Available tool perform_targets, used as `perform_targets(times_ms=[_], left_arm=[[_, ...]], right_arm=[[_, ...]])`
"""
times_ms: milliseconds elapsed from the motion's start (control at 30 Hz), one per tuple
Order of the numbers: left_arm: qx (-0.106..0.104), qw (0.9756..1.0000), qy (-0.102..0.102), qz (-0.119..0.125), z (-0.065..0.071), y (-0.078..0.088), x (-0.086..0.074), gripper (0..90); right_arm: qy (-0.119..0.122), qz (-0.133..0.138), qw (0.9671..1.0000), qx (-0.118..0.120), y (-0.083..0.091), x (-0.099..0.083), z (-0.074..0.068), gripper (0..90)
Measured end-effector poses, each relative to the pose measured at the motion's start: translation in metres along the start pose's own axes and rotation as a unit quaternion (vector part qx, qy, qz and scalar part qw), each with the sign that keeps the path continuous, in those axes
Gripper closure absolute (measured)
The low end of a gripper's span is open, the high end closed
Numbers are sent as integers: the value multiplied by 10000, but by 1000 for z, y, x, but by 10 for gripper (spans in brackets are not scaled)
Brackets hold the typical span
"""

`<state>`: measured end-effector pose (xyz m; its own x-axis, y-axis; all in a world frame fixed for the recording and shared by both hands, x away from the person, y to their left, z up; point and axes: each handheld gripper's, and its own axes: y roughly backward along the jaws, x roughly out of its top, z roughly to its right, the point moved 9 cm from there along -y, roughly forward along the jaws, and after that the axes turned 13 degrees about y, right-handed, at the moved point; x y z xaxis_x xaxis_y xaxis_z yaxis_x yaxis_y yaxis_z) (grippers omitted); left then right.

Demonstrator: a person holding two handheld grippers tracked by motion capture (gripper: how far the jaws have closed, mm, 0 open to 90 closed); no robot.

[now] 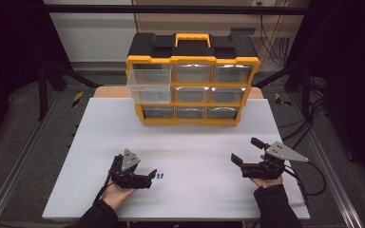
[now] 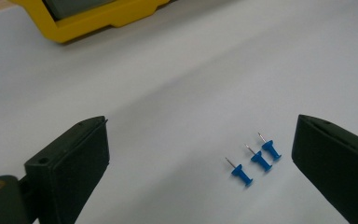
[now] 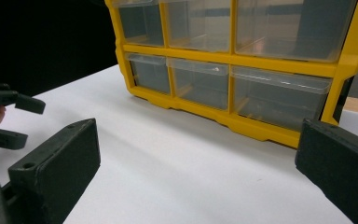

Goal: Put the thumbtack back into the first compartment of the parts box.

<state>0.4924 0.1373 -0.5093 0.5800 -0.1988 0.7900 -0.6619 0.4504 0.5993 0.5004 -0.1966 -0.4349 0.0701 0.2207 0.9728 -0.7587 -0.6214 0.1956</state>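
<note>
Three blue push pins (image 1: 160, 176) (image 2: 256, 159) lie side by side on the white table (image 1: 190, 137), needles pointing away in the left gripper view. My left gripper (image 1: 151, 178) (image 2: 200, 135) is open just left of them; the pins lie on the table between its jaws, nearer the right jaw, untouched. My right gripper (image 1: 245, 150) (image 3: 200, 135) is open and holds nothing, at the table's right, facing the yellow and black drawer organizer (image 1: 192, 88) (image 3: 242, 70). The organizer's top-left clear drawer (image 1: 149, 85) is pulled out.
The organizer stands at the table's far middle with its other clear drawers closed. The left gripper (image 3: 21, 121) appears at the left edge of the right gripper view. Dark frame posts and cables flank the table.
</note>
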Motion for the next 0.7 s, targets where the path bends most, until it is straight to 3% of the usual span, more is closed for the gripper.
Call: perform_targets(times_ms=[300, 533, 700], left_arm=[[74, 9992, 176, -363, 1, -10, -15, 128], [149, 9985, 359, -386, 2, -13, -20, 282], [121, 9983, 333, -460, 5, -14, -23, 369]], right_arm=[[-3, -11, 10000, 1, 0, 0, 0, 5], [-2, -18, 10000, -11, 0, 0, 0, 5], [-23, -35, 10000, -15, 0, -1, 1, 5]])
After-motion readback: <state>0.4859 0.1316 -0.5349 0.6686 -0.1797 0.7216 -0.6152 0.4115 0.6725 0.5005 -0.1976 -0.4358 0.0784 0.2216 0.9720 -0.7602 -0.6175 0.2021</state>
